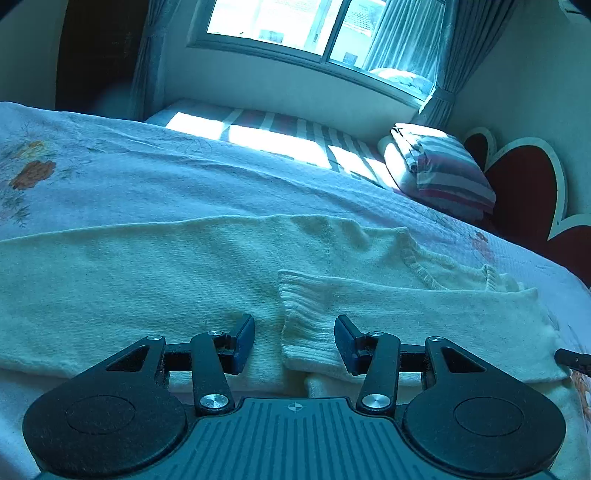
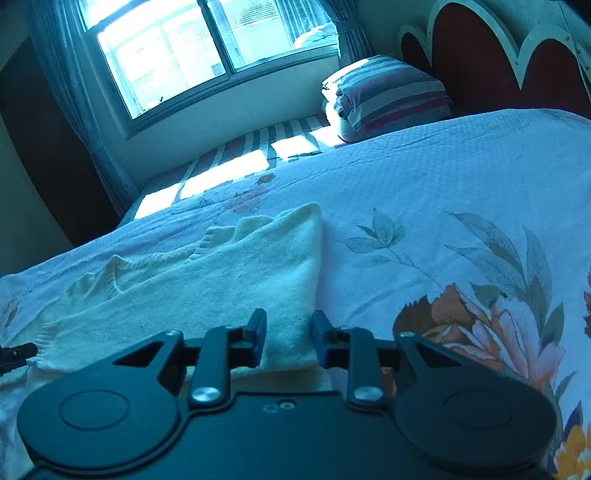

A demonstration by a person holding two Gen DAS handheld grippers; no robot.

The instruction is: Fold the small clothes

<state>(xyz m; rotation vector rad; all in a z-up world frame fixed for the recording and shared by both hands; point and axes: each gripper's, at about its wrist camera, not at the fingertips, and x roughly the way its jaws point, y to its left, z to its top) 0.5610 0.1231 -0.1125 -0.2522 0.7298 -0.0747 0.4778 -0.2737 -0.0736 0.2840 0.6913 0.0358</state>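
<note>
A cream knitted sweater [image 1: 184, 273] lies flat on the flowered bedspread [image 1: 147, 177], one sleeve folded across its body. The sleeve's ribbed cuff [image 1: 306, 321] lies between the fingers of my left gripper [image 1: 294, 343], which is open and low over it. In the right wrist view the sweater [image 2: 221, 273] lies with its folded right edge between the fingers of my right gripper [image 2: 289, 338], which is open just above the cloth. The ribbed neckline [image 2: 114, 273] shows at the left.
A striped pillow [image 1: 443, 170] rests by the red heart-shaped headboard [image 1: 524, 184]. A striped mattress [image 1: 280, 136] lies under the window [image 1: 295, 26]. The other gripper's tip [image 1: 572, 358] pokes in at the right edge. The bedspread [image 2: 443, 184] stretches to the right.
</note>
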